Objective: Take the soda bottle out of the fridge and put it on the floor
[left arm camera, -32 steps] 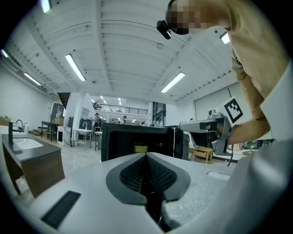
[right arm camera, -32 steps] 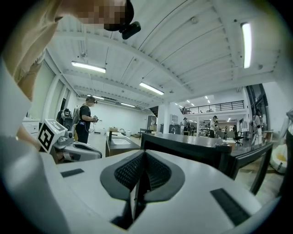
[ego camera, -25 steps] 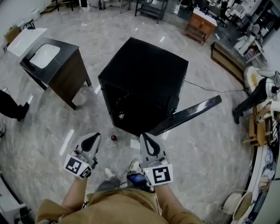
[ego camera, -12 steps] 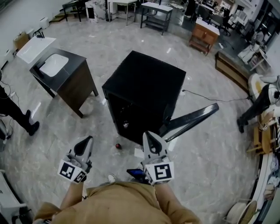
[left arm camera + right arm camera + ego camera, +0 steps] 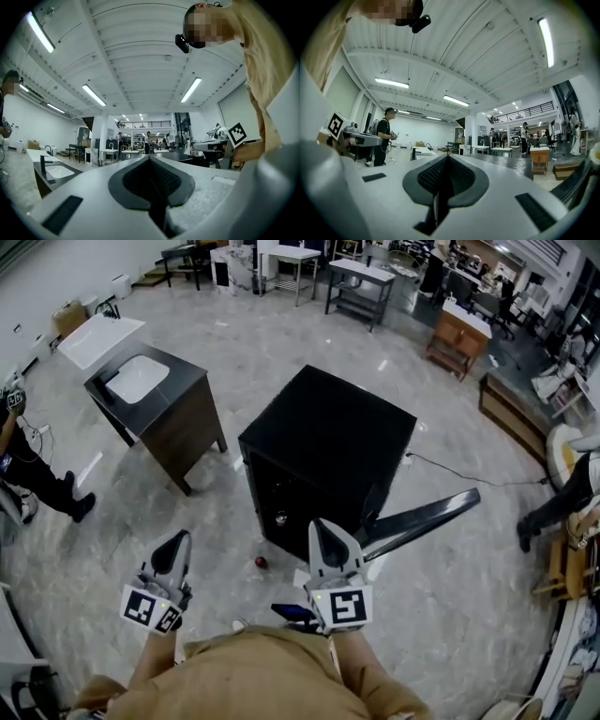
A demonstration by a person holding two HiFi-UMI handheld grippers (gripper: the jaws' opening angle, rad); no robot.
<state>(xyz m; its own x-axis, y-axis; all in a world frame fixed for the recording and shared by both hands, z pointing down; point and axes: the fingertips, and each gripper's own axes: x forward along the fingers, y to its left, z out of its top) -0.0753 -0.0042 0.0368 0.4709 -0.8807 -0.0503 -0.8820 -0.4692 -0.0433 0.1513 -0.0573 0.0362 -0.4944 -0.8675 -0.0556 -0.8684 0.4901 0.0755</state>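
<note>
**While the left gripper (image 5: 176, 542) and right gripper (image 5: 320, 529) are clenched empty, the soda bottle (image 5: 280, 517) is in the fridge (image 5: 328, 427)**

Nearest, the two are held side by side, each with jaws pressed together on nothing. Just beyond them a small red thing (image 5: 261, 562) lies on the floor (image 5: 450, 615). Farther on stands the black fridge, its door (image 5: 422, 518) swung open to the right; the bottle shows only as a pale glint inside the dark opening. A sink cabinet (image 5: 155, 399) stands far left.
</note>
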